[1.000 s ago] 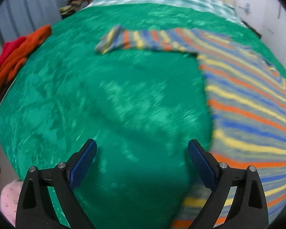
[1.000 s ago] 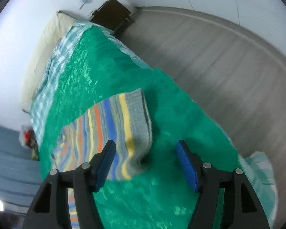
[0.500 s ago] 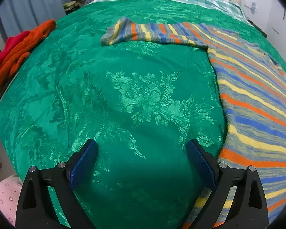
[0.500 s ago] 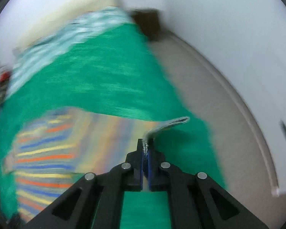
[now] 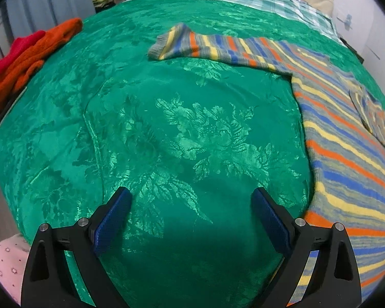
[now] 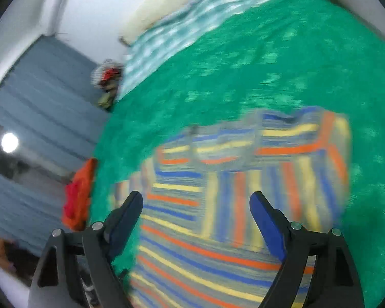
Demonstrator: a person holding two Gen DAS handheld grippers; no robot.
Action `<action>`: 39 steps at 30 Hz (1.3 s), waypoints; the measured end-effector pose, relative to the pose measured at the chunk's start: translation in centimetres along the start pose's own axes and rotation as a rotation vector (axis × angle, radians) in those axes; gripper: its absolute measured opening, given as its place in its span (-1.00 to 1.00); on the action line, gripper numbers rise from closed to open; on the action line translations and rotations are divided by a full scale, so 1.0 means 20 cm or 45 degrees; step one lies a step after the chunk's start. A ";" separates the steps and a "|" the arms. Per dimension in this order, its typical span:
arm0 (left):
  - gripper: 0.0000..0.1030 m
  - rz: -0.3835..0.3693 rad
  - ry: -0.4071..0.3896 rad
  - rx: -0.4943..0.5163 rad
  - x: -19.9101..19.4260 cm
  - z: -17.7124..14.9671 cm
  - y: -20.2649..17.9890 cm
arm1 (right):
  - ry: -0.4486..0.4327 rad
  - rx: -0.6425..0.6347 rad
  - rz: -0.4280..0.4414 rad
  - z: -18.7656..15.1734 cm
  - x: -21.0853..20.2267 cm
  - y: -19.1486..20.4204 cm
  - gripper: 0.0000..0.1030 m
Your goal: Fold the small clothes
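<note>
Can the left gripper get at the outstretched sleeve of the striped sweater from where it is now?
Probably yes. The left gripper is open and empty above bare green bedspread, and nothing lies between it and the sleeve, which is flat and uncovered ahead. It would need to travel forward across the bed.

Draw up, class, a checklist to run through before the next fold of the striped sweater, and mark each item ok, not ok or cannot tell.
1. Left gripper open and holding nothing: ok.
2. Right gripper open, holding nothing: ok.
3. One sleeve folded across the striped sweater: ok, it lies over the body in the right wrist view.
4. Other sleeve folded in: not ok, it lies stretched out on the green bedspread.
5. Sweater body flat, unwrinkled: cannot tell, the right view is blurred.
6. Orange clothes apart from the sweater: ok.
</note>
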State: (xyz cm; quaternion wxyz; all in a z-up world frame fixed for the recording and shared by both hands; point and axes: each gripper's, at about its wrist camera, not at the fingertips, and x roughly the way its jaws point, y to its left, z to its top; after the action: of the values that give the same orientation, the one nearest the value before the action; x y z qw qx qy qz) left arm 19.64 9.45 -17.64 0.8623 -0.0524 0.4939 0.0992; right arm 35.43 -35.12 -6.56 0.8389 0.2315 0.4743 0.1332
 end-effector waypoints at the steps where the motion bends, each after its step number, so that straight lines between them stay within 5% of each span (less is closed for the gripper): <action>1: 0.88 0.003 -0.001 0.003 0.00 0.00 -0.01 | -0.030 -0.095 -0.148 -0.02 -0.05 0.03 0.63; 4: 0.88 0.012 -0.007 0.013 0.02 0.01 -0.03 | -0.149 -0.289 -0.515 -0.13 -0.25 0.21 0.63; 11: 0.88 0.047 -0.011 0.051 0.03 -0.01 -0.06 | -0.346 -0.392 -0.786 -0.35 -0.70 0.49 0.82; 23: 0.88 0.065 -0.016 0.084 0.01 -0.03 -0.07 | -0.404 -0.375 -0.893 -0.57 -1.00 0.66 0.82; 39: 0.88 0.069 -0.017 0.094 0.01 -0.05 -0.08 | -0.454 -0.374 -0.993 -0.66 -1.11 0.73 0.82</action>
State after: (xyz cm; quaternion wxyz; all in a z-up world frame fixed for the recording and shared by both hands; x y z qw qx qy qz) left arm 19.25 7.82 -18.23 0.8639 -0.0063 0.4926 0.1047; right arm 12.65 -29.09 11.47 0.9189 -0.0666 0.3504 -0.1688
